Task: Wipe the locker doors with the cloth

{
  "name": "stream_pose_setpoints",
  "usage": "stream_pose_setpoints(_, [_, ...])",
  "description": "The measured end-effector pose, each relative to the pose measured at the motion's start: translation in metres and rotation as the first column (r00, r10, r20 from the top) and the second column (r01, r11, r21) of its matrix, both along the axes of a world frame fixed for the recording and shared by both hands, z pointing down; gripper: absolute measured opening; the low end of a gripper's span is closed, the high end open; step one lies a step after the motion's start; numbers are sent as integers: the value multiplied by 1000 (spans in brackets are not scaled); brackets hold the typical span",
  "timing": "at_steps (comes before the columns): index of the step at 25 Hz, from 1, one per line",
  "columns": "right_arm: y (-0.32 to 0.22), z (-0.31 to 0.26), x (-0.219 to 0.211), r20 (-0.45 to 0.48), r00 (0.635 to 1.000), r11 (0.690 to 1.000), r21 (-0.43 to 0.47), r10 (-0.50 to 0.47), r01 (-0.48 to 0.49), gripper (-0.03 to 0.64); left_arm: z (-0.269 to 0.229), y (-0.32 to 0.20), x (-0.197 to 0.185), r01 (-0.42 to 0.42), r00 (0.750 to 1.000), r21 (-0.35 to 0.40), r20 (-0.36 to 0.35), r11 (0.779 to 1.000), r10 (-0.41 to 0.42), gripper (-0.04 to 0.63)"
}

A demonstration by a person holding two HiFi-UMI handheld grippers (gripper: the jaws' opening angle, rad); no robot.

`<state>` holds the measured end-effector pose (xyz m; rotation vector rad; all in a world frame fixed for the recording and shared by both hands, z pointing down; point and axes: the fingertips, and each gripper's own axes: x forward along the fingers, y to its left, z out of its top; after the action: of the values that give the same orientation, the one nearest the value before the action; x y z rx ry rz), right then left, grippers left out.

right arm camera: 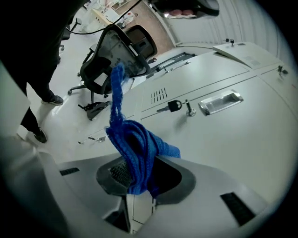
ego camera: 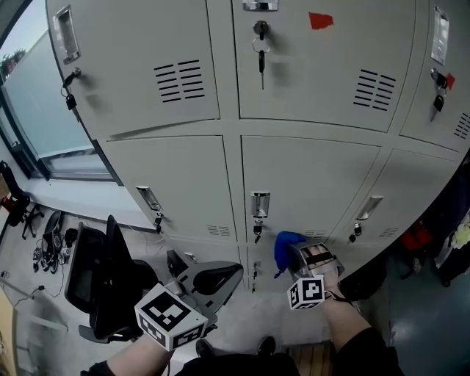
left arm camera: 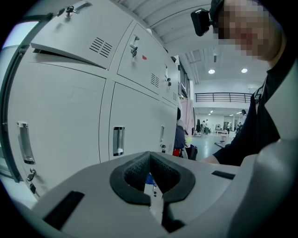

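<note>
Grey metal locker doors [ego camera: 308, 183] fill the head view in stacked rows. My right gripper [ego camera: 312, 261] is low at the centre right, shut on a bunched blue cloth [ego camera: 287, 250] held close to a bottom locker door. In the right gripper view the cloth [right arm camera: 135, 144] hangs out of the right gripper [right arm camera: 139, 173] beside a door [right arm camera: 223, 139] with a key [right arm camera: 170, 107] and a recessed handle [right arm camera: 220, 102]. My left gripper [ego camera: 213, 277] is low at the left, away from the doors. In its own view the left gripper [left arm camera: 149, 159] is shut with nothing in it.
A black office chair [ego camera: 110, 283] stands on the floor at the lower left, under a window [ego camera: 37, 110]. A key [ego camera: 261, 53] hangs from the upper middle locker's lock, and a red sticker [ego camera: 320, 20] sits beside it. A red bag [ego camera: 417, 239] lies at the right.
</note>
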<state>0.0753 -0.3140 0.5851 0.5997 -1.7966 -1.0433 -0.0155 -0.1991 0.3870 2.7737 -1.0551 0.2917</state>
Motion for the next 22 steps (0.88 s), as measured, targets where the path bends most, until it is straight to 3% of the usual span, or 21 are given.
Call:
stream_pose_setpoints(7, [1,36,6,-34,999,997,-74,5,-7,101,6,-2,8,3,1000,-9,4,1000,-3,6])
stream_pose_setpoints(11, [10,29,6,-33,999,997,-82,3,-6,101,8,-3,13,3,1000,-6,5,1000,-3,6])
stream_pose_setpoints(16, [28,-50,7,42,999,1000,12,-3,3,101,-1,0,24,-9,1000,8,-28,1000,9,6])
stream_pose_setpoints(22, [42,-185,18,98,995,977,215,-23,1,101,-14,3,45,-52,997,45,-58,998,55,6])
